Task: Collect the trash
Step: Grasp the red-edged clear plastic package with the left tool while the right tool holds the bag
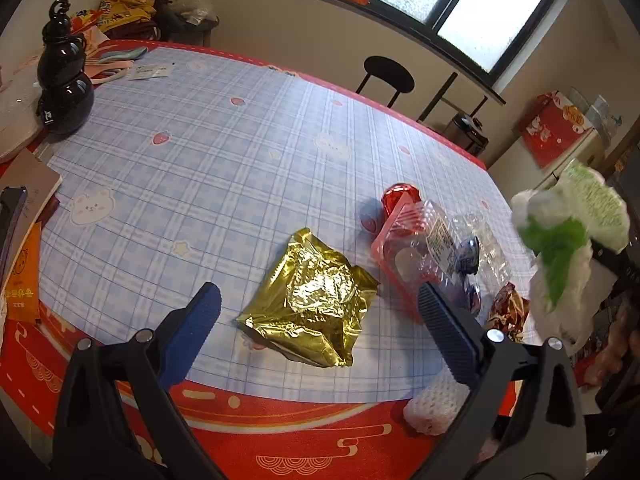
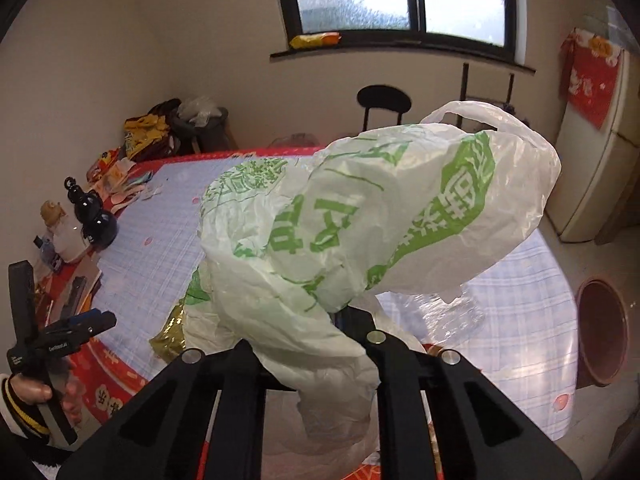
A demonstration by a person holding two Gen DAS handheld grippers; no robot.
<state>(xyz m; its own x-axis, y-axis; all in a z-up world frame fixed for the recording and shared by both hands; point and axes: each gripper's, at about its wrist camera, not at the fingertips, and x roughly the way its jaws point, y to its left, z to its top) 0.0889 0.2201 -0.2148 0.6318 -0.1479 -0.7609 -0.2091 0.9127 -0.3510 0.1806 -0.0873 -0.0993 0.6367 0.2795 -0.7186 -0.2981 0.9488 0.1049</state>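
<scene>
Left hand-held gripper (image 1: 320, 320): jaws spread wide and empty, held above the near edge of the desk; the gold foil bag shows between its blue fingers (image 1: 192, 332).
Right hand-held gripper (image 2: 316, 344): fingertips hidden under plastic; the white and green plastic bag is bunched between the two arms, so it appears clamped on the bag.
White and green plastic bag (image 2: 360, 220): held up off the desk, ballooned in front of the right camera, one handle loop at its top; in the left view it is blurred at the right edge (image 1: 568, 232).
Gold foil bag (image 1: 316, 300): crumpled, lying flat on the desk near the front edge.
Clear plastic tray (image 1: 420, 248): pink-rimmed, labelled, just right of the gold foil bag; crumpled clear plastic lies against it.
Red shiny object (image 1: 400, 196): on the desk, touching the far end of the tray.
White foam net (image 1: 436, 408): at the front edge of the desk, beside the left gripper's right finger.
Desk (image 1: 224, 152): blue checked cloth over a red patterned cover.
Black gourd-shaped bottle (image 1: 64, 76): upright at the far left of the desk, well apart from the trash.
</scene>
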